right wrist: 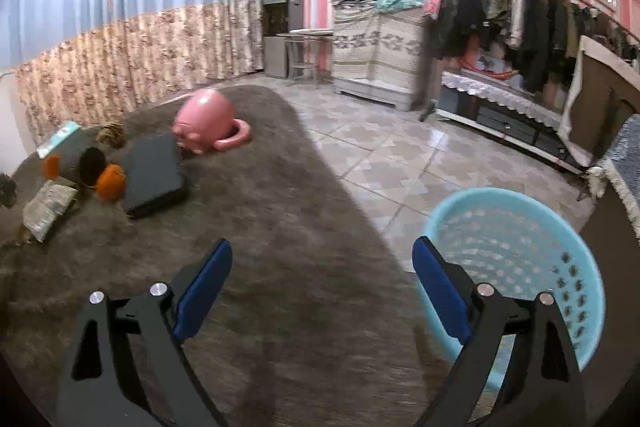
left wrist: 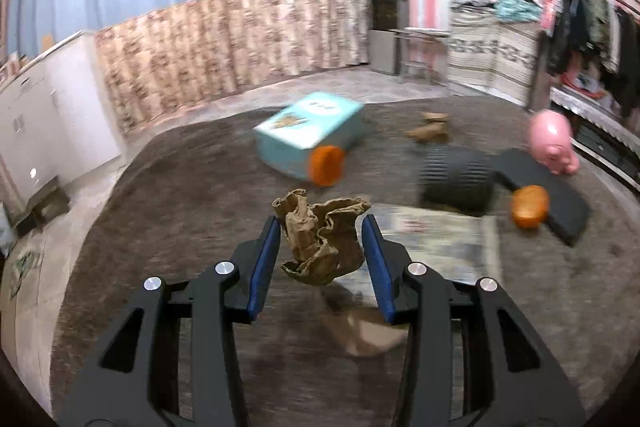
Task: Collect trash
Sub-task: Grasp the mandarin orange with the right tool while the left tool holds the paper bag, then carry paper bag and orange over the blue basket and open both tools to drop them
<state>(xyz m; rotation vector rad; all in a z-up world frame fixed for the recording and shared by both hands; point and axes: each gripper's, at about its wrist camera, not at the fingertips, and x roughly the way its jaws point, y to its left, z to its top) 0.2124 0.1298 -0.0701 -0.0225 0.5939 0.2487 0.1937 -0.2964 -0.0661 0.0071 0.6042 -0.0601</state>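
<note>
- The left tool [left wrist: 322,227] is clenched on a crumpled brown paper bag [left wrist: 322,237]; both blue pads press its sides and the bag hangs clear above the grey carpet [left wrist: 180,187].
- On the carpet directly below the bag, at 6 o'clock from it, lies a second blurred brown scrap [left wrist: 368,335].
- Just past the bag, at 3 o'clock, a flat newspaper [left wrist: 440,239] lies on the carpet.
- At 12 o'clock from the bag sits a light blue box [left wrist: 308,131], with an orange round object [left wrist: 326,165] touching its near corner.
- At 2 o'clock a dark ribbed cylinder [left wrist: 456,179] rests at the far edge of the newspaper; beside it a black flat pad [left wrist: 556,195] carries another orange piece [left wrist: 530,207] at its near edge.
- A small brown crumpled lump [left wrist: 430,127] lies farther off at 1 o'clock, and a pink piggy bank [left wrist: 554,143] stands at the far end of the black pad.
- The right tool [right wrist: 322,263] is released, its jaws spread wide with nothing between them, hovering over the carpet edge.
- A light blue perforated basket [right wrist: 540,219] stands on the tiled floor [right wrist: 380,155] at 3 o'clock from the right tool, partly behind its right finger.
- In the right wrist view the same clutter sits at 10 o'clock, well apart from the basket.
</note>
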